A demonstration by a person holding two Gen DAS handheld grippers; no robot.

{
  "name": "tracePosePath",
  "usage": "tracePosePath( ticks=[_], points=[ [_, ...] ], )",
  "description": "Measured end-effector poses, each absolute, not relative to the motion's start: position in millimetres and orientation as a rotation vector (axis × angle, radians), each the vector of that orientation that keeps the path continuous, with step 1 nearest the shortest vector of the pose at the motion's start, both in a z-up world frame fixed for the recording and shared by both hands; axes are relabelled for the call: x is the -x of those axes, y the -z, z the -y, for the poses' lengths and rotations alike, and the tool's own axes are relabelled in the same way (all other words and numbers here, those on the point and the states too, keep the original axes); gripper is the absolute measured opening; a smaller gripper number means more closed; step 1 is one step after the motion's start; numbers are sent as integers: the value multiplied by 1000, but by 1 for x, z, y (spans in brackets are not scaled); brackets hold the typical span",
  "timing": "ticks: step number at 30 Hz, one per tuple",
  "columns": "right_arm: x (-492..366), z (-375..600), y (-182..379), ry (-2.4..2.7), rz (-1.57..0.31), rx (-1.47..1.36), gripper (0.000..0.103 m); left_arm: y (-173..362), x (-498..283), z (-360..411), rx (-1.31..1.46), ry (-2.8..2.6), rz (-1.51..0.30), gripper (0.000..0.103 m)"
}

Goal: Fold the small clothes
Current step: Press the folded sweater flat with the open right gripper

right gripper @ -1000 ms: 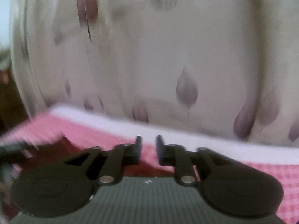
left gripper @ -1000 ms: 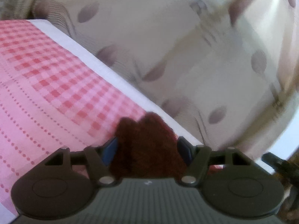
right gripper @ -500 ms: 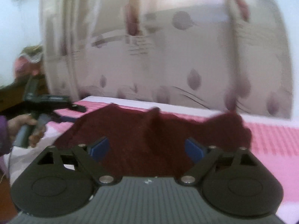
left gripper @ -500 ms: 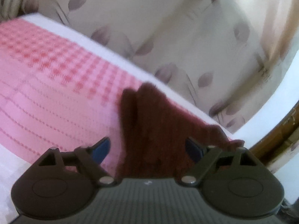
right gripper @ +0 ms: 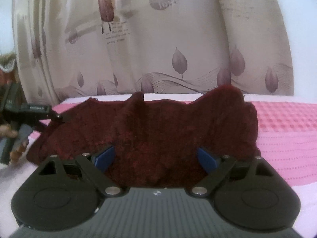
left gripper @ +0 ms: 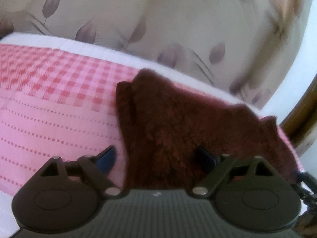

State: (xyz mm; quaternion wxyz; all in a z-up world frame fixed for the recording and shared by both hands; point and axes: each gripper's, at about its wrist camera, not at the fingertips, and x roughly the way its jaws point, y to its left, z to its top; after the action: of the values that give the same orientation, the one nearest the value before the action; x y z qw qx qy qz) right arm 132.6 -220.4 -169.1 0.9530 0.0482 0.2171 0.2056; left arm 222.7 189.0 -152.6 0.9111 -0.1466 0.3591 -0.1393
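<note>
A dark maroon fuzzy garment lies rumpled on a pink checked bed cover. My left gripper is open, its blue pads wide apart over the garment's near edge; the left pad is over the cover. In the right wrist view the same garment spreads wide in front. My right gripper is open, both pads above the cloth, holding nothing. The left gripper shows at that view's far left, at the garment's corner.
A cream curtain with purple leaf print hangs behind the bed. The cover's white border runs along the far edge. A brown wooden frame stands at the right in the left wrist view.
Both grippers opened and let go of the garment, which now lies spread on the bed. The right camera swung from the curtain onto the garment; the left view shifted closer.
</note>
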Motion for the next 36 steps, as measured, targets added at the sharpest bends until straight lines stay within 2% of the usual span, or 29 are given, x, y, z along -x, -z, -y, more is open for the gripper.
tracePosePath(
  ticks=[12, 24, 36],
  points=[
    [-134, 211, 173, -425, -462, -51, 103, 153, -226, -180, 220, 280, -725, 94],
    [-138, 208, 174, -425, -490, -40, 103, 152, -228, -177, 182, 286, -723, 94],
    [-139, 208, 175, -425, -493, -41, 103, 163, -245, -214, 374, 513, -748, 93]
  ],
)
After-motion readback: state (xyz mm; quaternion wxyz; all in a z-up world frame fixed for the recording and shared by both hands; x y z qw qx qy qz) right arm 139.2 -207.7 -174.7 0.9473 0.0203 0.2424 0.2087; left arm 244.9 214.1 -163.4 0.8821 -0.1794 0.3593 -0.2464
